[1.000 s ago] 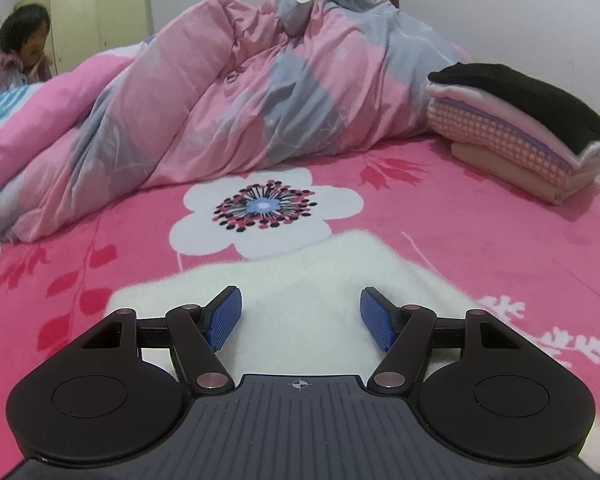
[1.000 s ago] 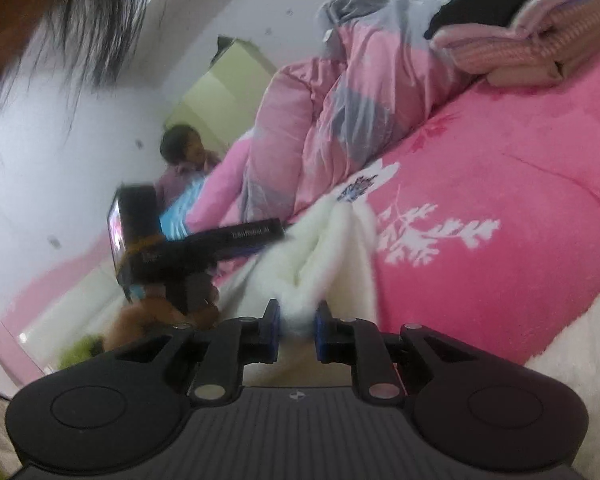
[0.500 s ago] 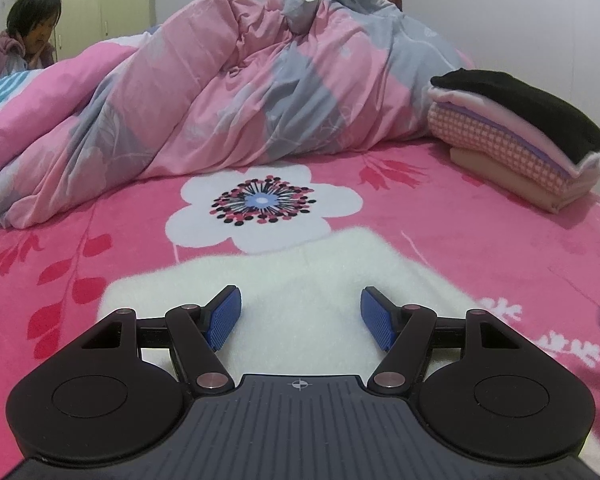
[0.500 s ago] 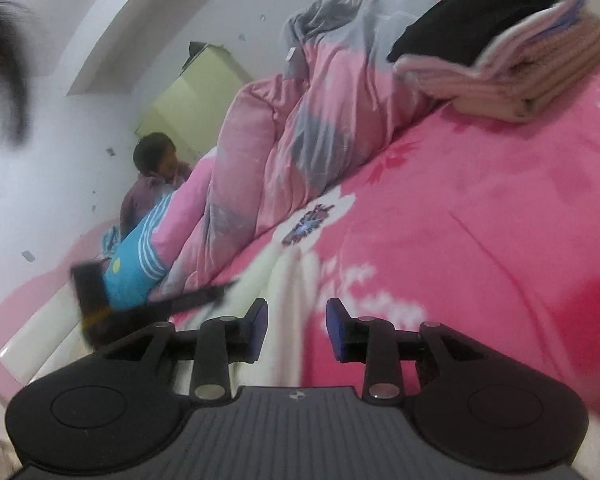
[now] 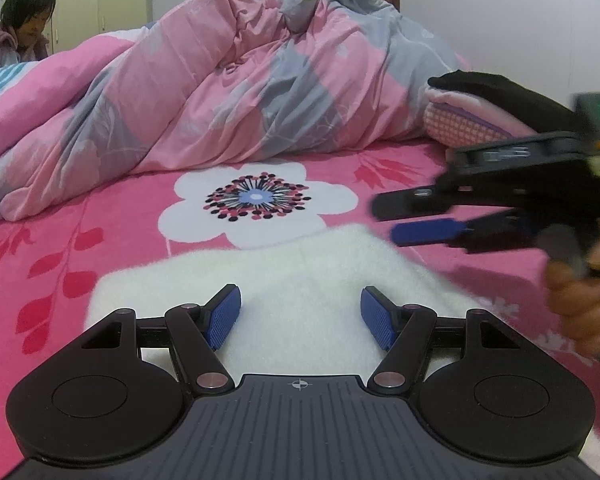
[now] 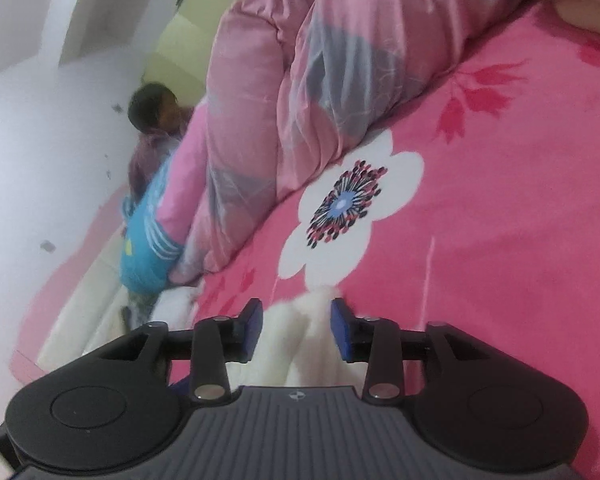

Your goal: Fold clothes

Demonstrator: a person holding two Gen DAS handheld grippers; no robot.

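White fleece garment (image 5: 300, 280) lies partly folded on the pink bed (image 5: 440, 280), beside finished folded clothes (image 5: 472, 116). Left claw (image 5: 300, 316) hovers spread above it; right claw (image 6: 296, 328), jaws just opening, has fleece between but unpinched. Folding seems unfinished.

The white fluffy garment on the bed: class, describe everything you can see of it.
The white fluffy garment looks like soft, fleecy fabric. It lies flat on the pink floral bedsheet, folded to a straight far edge just short of the printed white flower. The open left gripper sits over it. In the right wrist view a bunched edge lies between the right gripper's just-opened jaws, unpinched.
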